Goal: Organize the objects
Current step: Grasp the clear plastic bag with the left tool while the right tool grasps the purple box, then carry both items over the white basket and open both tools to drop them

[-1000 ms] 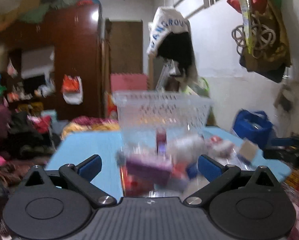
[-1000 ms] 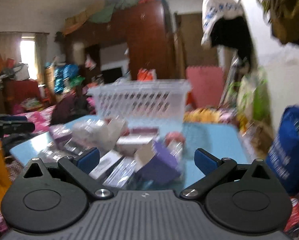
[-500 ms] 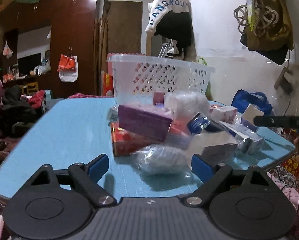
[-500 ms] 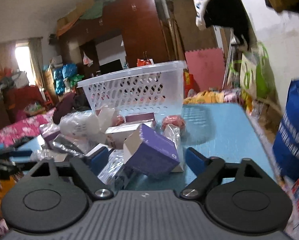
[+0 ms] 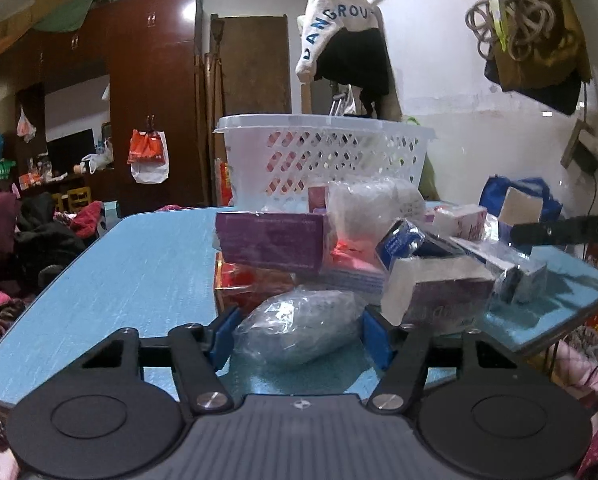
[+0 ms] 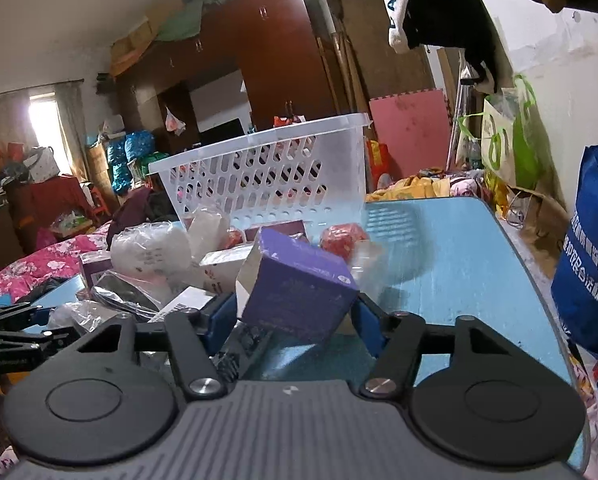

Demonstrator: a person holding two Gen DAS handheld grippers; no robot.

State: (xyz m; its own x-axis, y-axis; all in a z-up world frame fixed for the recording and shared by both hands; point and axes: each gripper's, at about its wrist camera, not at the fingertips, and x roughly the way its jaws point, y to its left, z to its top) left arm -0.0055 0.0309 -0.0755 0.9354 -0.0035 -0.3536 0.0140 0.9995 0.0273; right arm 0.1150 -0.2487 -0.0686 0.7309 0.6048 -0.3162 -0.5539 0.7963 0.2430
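Note:
A pile of small boxes and plastic-wrapped packets lies on the blue table [image 5: 131, 280], in front of a white slotted basket [image 5: 323, 156]. My left gripper [image 5: 299, 334] has closed in around a clear plastic packet [image 5: 299, 326] at the near edge of the pile, with both blue pads at its ends. My right gripper [image 6: 293, 320] has its pads on either side of a purple box [image 6: 299, 284] that sits tilted at the pile's right side. The basket also shows in the right wrist view [image 6: 267, 176].
A wider purple box [image 5: 271, 240], a white box [image 5: 435, 292] and red packets lie in the pile. A blue bag [image 6: 591, 264] stands right of the table. Bare table surface [image 6: 451, 248] lies right of the pile. The other gripper [image 6: 15, 324] shows at left.
Both grippers dropped to table level and moved into the pile. The left jaws narrowed around the clear packet, the right jaws around the purple box.

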